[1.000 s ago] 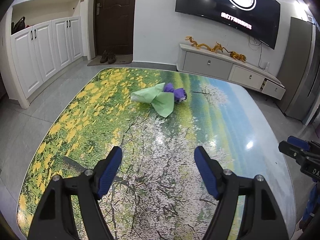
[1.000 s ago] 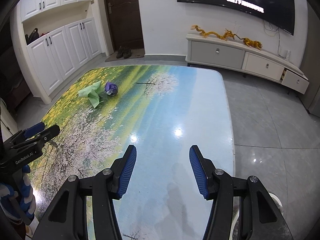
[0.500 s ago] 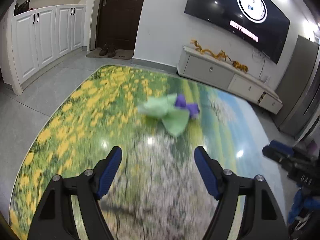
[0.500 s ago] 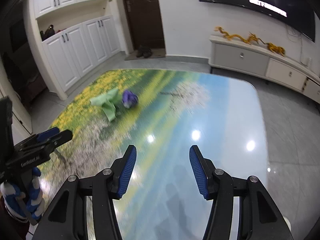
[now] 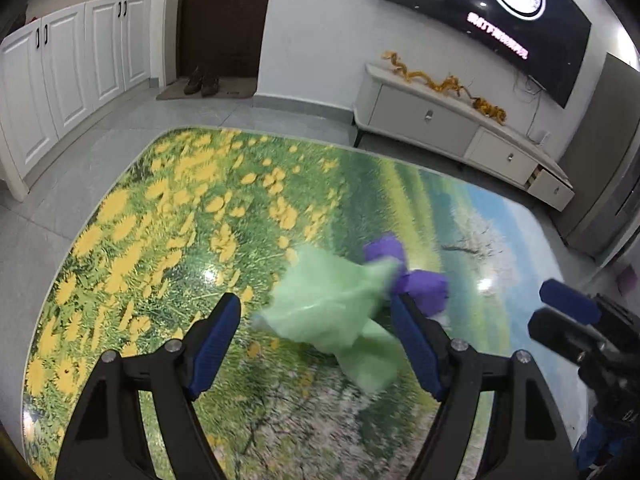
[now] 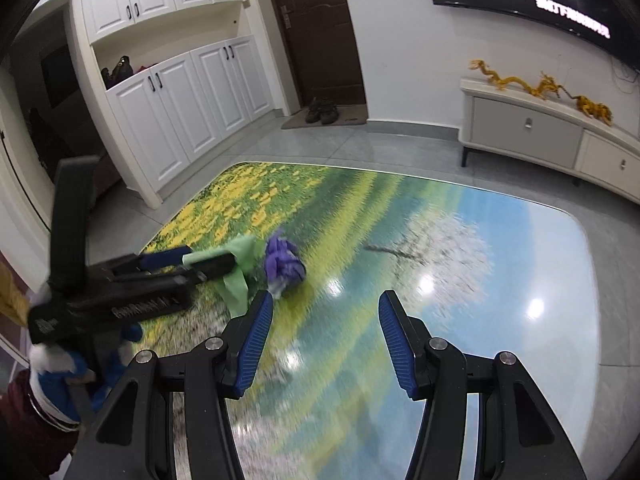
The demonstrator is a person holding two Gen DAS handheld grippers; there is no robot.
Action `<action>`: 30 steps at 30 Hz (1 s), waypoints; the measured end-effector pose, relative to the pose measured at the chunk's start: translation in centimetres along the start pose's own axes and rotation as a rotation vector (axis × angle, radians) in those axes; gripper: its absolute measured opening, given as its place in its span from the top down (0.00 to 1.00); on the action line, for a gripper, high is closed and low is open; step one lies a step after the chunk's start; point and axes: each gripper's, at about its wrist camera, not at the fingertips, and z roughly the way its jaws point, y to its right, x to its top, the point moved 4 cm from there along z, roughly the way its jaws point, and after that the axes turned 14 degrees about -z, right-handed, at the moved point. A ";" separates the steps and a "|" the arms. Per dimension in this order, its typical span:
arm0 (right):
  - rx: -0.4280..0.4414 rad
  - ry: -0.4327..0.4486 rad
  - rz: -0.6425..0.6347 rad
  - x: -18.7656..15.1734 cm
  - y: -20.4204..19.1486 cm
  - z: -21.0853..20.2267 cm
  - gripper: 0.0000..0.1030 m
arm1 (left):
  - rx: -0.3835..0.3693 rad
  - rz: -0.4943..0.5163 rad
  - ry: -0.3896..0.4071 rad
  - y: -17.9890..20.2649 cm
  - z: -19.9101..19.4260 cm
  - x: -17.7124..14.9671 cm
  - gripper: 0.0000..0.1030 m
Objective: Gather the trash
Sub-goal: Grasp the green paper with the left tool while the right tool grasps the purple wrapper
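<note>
Now, line by line:

Left gripper: the black two-finger left gripper with blue pads hovers over the table, jaws spread wide, nothing between the pads gripped; in the right wrist view its fingers reach in from the left.

Right gripper: the black right gripper with blue ribbed pads has its jaws spread apart over bare tabletop, holding nothing; in the left wrist view it shows at the right edge.

Trash, green: a crumpled pale green plastic sheet lies on the table, framed between the left gripper's open fingers; whether either pad touches it cannot be told.

Trash, purple: a crumpled purple wad of paper or plastic sits touching the green sheet on its far right side, just beyond the left gripper's right finger; in the right wrist view it lies far left of the right gripper.

Table: a glossy table printed with yellow flowers, a white blossoming tree and blue sky.

Background: a white low TV cabinet against the far wall, a dark wall-mounted television above it.
</note>
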 end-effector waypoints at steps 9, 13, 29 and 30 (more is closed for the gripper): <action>0.085 -0.020 -0.013 2.2 -1.1 5.5 0.47 | 0.008 0.008 0.001 -1.5 0.8 -1.1 0.42; 0.093 -0.047 -0.005 2.1 -1.4 7.6 0.47 | -0.001 -0.008 0.007 -1.8 0.6 -1.2 0.45; 0.082 -0.041 0.055 -2.5 -1.4 4.6 0.67 | 0.024 0.069 0.064 0.1 -3.5 -4.2 0.48; 0.077 -0.037 0.058 -3.2 -1.5 3.5 0.67 | 0.023 0.079 0.072 0.4 -4.2 -4.7 0.48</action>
